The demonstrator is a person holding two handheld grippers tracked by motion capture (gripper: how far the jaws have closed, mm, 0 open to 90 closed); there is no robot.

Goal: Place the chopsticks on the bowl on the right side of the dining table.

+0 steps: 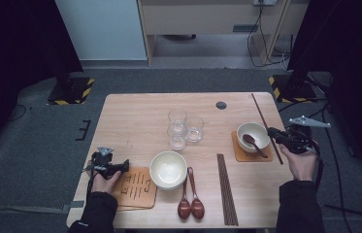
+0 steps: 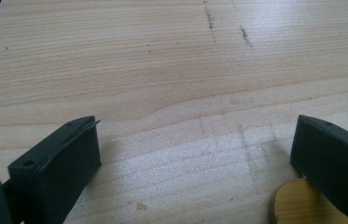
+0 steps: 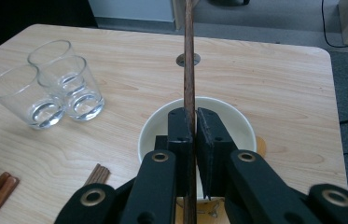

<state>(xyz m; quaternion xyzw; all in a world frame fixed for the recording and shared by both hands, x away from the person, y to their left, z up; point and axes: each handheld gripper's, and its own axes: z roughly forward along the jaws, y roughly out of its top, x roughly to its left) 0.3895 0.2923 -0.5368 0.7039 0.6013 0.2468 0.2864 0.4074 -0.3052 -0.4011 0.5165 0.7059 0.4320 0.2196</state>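
Clamping a pair of dark chopsticks (image 3: 189,70), the right gripper (image 1: 276,136) hovers near the table's (image 1: 135,121) right edge, just beside the white bowl (image 1: 258,130) that sits on an orange coaster (image 1: 239,154) with a spoon (image 1: 255,144) in it. Whether one stick or two lies between the jaws is hard to tell. Their long axis runs from the table's far edge toward the near one, roughly parallel to the right edge, with the coaster's bare right side lying just left of them. That gap is probably what the next move turns on, and the right hand is clearly the nearer. The left gripper (image 1: 120,166), jaws apart and empty, rests near the near left corner beside a second coaster (image 1: 137,187).
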